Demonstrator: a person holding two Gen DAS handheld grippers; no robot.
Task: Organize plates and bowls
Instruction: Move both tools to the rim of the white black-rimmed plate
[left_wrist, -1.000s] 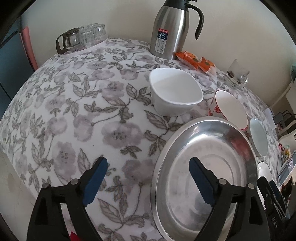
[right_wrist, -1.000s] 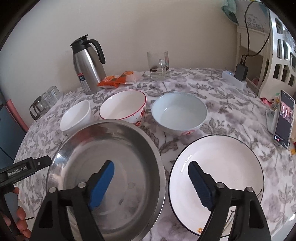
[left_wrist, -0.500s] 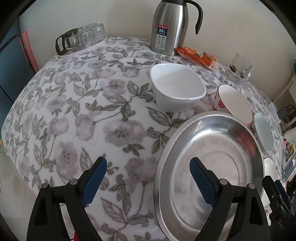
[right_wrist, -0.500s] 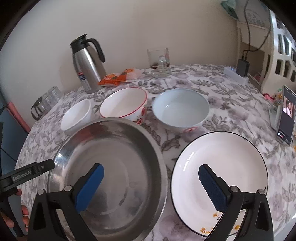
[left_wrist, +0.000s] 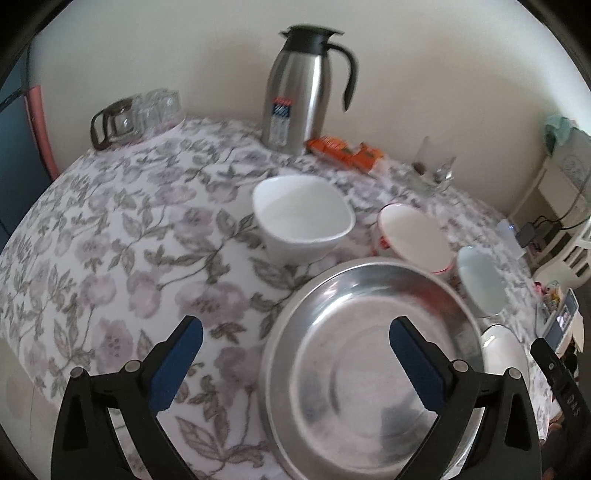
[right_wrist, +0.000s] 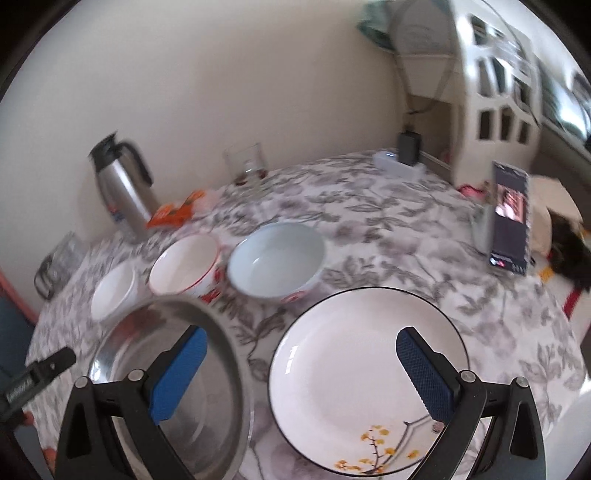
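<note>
My left gripper (left_wrist: 294, 325) hovers above the table, its jaws opening, with nothing pressed between them. One finger is over the floral cloth, the other over the big steel plate (left_wrist: 369, 369); the plate's left rim lies below the gap. Behind it stand a white bowl (left_wrist: 303, 218), a red-rimmed bowl (left_wrist: 413, 236) and a pale blue bowl (left_wrist: 480, 280). My right gripper (right_wrist: 302, 332) is open and holds nothing. Its left finger is over the steel plate (right_wrist: 166, 369), its right finger over the black-rimmed white plate (right_wrist: 362, 362).
A steel thermos jug (left_wrist: 306, 92), a glass pot with cups (left_wrist: 136, 114), orange snack packets (left_wrist: 347, 151) and a glass mug (left_wrist: 432, 166) line the table's far side. A propped phone (right_wrist: 509, 218), a power strip (right_wrist: 402, 158) and a white shelf (right_wrist: 498, 92) are at the right.
Both grippers' jaws have spread wider and both have lifted a little. The right gripper has swung to the right, from over the steel plate toward the white plate.
</note>
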